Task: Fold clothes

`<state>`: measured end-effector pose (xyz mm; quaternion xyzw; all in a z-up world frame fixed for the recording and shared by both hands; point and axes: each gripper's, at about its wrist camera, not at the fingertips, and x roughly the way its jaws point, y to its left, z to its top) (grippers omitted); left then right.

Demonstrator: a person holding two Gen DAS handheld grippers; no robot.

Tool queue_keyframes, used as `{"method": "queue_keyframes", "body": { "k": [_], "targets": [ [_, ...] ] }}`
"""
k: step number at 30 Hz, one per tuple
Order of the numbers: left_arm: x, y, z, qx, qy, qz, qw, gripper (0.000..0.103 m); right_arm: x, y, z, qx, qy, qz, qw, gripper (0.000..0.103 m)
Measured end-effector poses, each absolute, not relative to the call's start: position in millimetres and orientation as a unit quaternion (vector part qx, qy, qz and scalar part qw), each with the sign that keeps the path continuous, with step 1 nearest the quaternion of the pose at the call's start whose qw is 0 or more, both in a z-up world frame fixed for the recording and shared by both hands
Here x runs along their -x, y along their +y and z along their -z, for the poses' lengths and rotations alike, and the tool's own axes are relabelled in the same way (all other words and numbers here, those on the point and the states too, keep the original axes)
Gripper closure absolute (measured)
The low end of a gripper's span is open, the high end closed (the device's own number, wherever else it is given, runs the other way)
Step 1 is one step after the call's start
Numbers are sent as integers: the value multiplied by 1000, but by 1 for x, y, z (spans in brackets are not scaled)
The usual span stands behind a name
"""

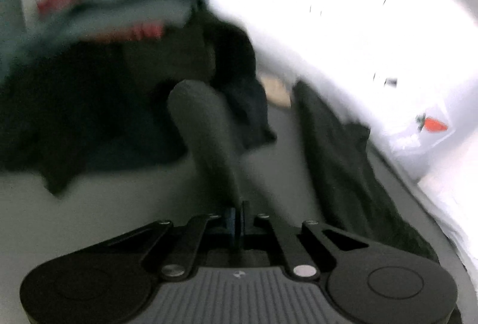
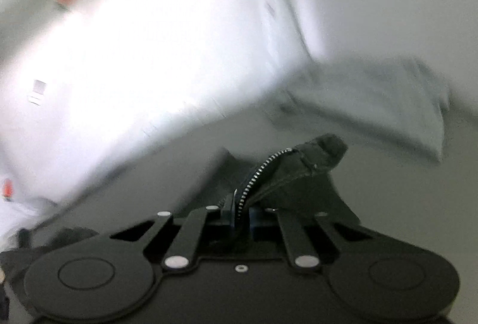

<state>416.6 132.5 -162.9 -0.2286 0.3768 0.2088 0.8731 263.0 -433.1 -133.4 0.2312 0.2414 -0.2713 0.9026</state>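
A blurred heap of crumpled clothes in black, grey-blue and red [image 1: 98, 55] lies on the pale grey counter [image 1: 119, 204] ahead and to the left of the left tongs [image 1: 236, 222], well short of the bright white wall. A small tan object [image 1: 276, 91], too blurred to identify, sits between that heap and a long dark strip of cloth [image 1: 343, 162] that runs along the counter's right edge. In the right wrist view a folded pale grey cloth [image 2: 373, 108] rests on the counter beyond the right tongs [image 2: 240, 216], apart from them.

The task's thing is a dark charcoal fabric garment with a silver metal zipper [image 2: 292, 174]. The right tongs are clamped together on it at the zipper line, and a bunched end of fabric rises past the fingertips. The left tongs are likewise closed on a rolled dark grey stretch of it [image 1: 203, 126], which rises forward off the counter toward the heap.
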Motion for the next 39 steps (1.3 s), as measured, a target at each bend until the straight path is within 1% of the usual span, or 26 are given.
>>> {"method": "queue_keyframes", "body": {
  "k": [5,8,9,10,11,12,13,15,16,18,19,21,23,25,29,32,35,39],
  "targets": [
    [-369,153,84,240,313,-214,894,101,-260,-407,52,-148,156,225,950,95],
    [-355,153,54,213,291,-217,907,100,-276,-403,22,-122,125,213,961,94],
    [-356,152,52,201,289,-223,909,100,-284,-403,15,-116,119,211,963,93],
    [-360,153,55,186,288,-231,910,99,-301,-405,16,-106,139,207,963,91],
    [-368,154,62,167,301,-238,908,96,-318,-408,17,-95,160,203,961,86],
    [-380,157,76,159,321,-248,900,94,-338,-410,27,-79,183,203,959,75],
    [-392,162,93,161,349,-255,888,93,-358,-412,37,-64,207,203,955,73],
    [-411,169,124,183,410,-259,855,89,-374,-417,58,-103,261,196,940,74],
    [-413,170,135,198,427,-255,845,88,-381,-421,69,-124,286,192,931,74],
    [-405,167,145,204,429,-248,845,88,-358,-432,89,-197,277,200,919,63],
    [-401,165,150,204,430,-244,845,86,-346,-437,100,-232,272,204,911,62],
    [-396,159,155,165,437,-238,852,85,-324,-440,116,-254,280,224,898,62],
    [-393,157,158,152,439,-232,854,82,-301,-443,132,-276,287,244,884,62],
    [-391,156,160,150,445,-225,854,76,-279,-446,149,-297,294,263,869,62],
    [-397,150,162,127,454,-216,855,74,-235,-452,181,-338,308,301,837,63],
    [-399,149,161,122,456,-214,855,73,-233,-446,195,-340,328,294,831,63],
    [-397,150,159,128,458,-216,853,73,-232,-443,206,-363,341,293,816,62],
    [-390,152,158,137,460,-221,849,72,-209,-440,216,-411,348,292,790,61]
  ]
}}
